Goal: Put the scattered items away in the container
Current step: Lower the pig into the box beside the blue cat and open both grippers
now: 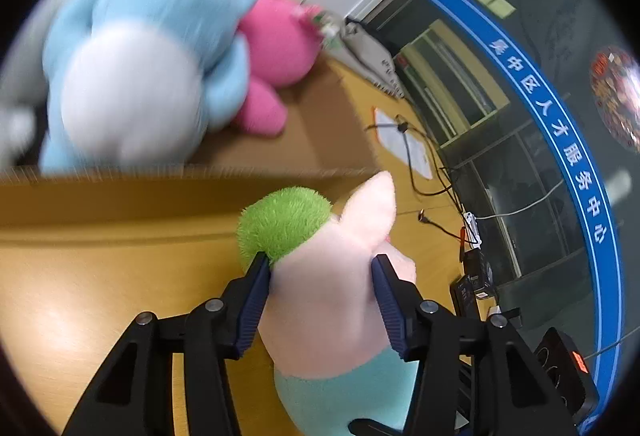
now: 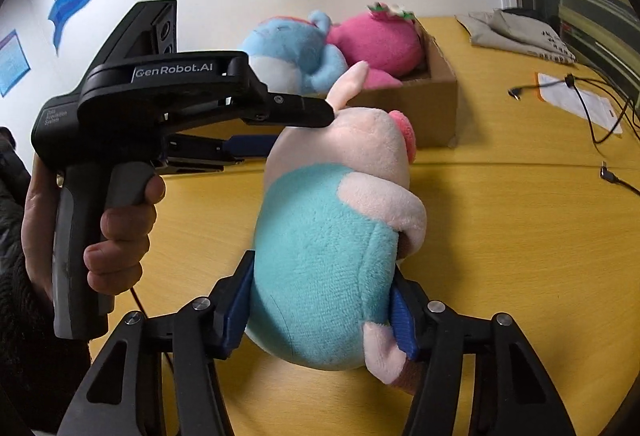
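Left wrist view: we hold the pig plush by its pale pink head, the left gripper pressed in on both sides so that the fabric bulges between the blue pads. A green tuft and one ear project past the fingers toward the cardboard box. The box stands ahead on the yellow counter and already contains a blue plush and a pink plush; its near rim runs just beyond the tuft.

Right wrist view: the right gripper clamps the same pig plush lower down, across its turquoise body, the fingers squeezed into the pile on either side. The left gripper enters from the left, gripped by a hand, and bears on the head. We judge that the toy is taken at two stations because it is soft and long: one grip alone would let the free end droop or swing. The pig appears raised clear of the counter, short of the box and near its front wall.

We read the step in hand as carriage toward the container, with the last toy in sight still outside it. The remaining space lies at the near right of the box, beside the pink plush, so the head should lead over the rim. Cables, a paper sheet and a folded grey cloth lie well to the right, apart from the path.
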`<move>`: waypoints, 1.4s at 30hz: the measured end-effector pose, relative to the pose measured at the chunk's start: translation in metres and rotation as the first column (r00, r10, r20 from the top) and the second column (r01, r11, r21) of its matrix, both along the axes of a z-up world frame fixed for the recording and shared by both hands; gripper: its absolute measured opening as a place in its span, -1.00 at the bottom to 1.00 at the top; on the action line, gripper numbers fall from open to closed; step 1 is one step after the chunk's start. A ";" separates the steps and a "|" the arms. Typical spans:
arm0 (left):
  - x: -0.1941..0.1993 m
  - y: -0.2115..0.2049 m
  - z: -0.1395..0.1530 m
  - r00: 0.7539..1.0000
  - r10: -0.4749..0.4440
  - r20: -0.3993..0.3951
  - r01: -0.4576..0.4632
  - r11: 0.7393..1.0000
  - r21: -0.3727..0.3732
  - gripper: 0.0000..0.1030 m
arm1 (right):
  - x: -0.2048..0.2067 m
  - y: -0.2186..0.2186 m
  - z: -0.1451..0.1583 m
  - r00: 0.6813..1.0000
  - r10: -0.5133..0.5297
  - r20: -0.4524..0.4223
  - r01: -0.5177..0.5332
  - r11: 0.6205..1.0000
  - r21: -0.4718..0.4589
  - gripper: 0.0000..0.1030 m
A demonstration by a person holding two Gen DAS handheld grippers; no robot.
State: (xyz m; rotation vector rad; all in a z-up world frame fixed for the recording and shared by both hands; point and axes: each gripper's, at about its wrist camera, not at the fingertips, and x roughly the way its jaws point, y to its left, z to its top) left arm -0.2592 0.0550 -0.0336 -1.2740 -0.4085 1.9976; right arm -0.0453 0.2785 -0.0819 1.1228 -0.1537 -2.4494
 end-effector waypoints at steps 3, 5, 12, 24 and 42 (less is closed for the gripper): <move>-0.006 -0.002 0.040 0.997 0.004 -0.076 -0.004 1.000 0.001 -0.05 | -0.001 -0.002 0.025 0.997 -0.005 -0.071 0.002 0.999 -0.033 0.22; -0.015 -0.001 0.069 0.989 -0.003 -0.145 0.004 1.000 0.006 -0.05 | -0.007 -0.004 0.049 0.991 -0.006 -0.136 -0.001 0.999 -0.051 0.22; -0.112 0.016 0.131 0.943 -0.023 -0.331 -0.002 0.997 -0.074 -0.04 | -0.093 -0.014 0.111 0.945 -0.007 -0.326 -0.008 0.999 -0.044 0.22; -0.191 0.069 0.043 0.976 -0.113 -0.189 0.078 0.980 -0.183 -0.06 | -0.200 -0.016 0.024 0.981 -0.039 -0.189 0.042 0.999 0.012 0.22; -0.176 0.092 0.012 0.976 -0.147 -0.162 0.093 0.950 -0.298 -0.02 | -0.170 0.022 0.057 0.989 -0.006 -0.145 0.014 0.998 0.055 0.21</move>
